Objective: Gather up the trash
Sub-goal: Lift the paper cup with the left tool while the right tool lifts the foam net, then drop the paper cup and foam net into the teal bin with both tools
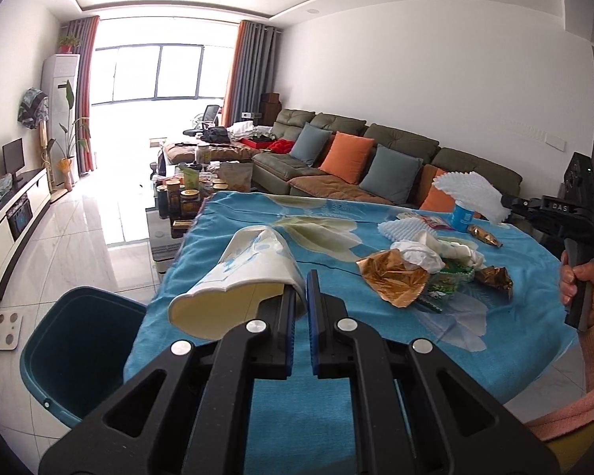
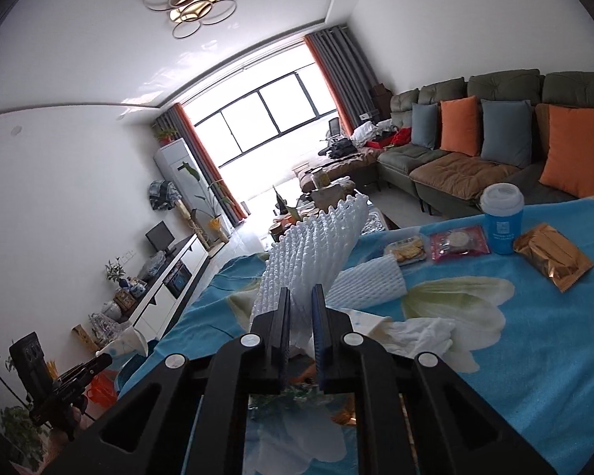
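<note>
The left gripper (image 1: 300,297) has its jaws nearly closed on the rim of a crushed paper cup (image 1: 237,273), held above the left edge of the table (image 1: 233,403). The teal bin (image 1: 75,348) stands on the floor beside that edge. The right gripper (image 2: 301,308) pinches a white foam net (image 2: 316,245) and holds it up off the table. Near the middle lie a gold wrapper (image 1: 394,277), crumpled tissue (image 1: 419,255) and a second foam net (image 2: 370,283); toward the far edge stands a blue cup (image 2: 503,217). The raised net hides part of the far edge in the right wrist view.

The blue bin (image 1: 75,340) sits partly hidden behind the tongs.
</note>
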`<state>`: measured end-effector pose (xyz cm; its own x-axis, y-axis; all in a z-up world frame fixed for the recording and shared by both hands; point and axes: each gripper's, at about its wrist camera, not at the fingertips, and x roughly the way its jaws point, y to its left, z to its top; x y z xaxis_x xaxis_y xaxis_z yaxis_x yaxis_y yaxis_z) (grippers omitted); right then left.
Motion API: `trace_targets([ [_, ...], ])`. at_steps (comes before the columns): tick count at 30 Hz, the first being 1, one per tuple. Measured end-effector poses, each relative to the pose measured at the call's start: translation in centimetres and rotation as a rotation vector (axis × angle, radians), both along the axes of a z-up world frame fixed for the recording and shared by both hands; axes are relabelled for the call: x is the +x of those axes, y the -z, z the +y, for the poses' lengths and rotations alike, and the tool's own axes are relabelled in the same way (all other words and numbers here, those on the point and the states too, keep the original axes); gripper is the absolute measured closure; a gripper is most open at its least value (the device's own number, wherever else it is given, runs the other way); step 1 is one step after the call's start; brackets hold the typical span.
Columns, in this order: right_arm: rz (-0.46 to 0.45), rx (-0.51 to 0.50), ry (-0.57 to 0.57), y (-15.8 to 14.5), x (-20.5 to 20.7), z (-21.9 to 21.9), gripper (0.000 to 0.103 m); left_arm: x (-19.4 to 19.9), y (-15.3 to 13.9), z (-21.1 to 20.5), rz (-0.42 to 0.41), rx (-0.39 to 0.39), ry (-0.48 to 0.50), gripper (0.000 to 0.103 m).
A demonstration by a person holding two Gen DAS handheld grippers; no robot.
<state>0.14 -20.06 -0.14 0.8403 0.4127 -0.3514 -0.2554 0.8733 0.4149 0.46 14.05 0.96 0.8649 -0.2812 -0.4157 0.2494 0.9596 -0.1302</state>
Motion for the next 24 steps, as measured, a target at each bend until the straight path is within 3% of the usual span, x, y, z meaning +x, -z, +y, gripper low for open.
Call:
trace_targets([
  [13,0.07,-0.079,-0.475,0.7,3.8,19.1,0.094,-0.3,1.2,10.7,0.065,0.008,-0.229,0.097],
  [24,0.123,-0.145,-0.65,1.5,6.0,30.2,0.094,1.4,4.7,16.1,0.17,-0.011,-0.313,0.097],
])
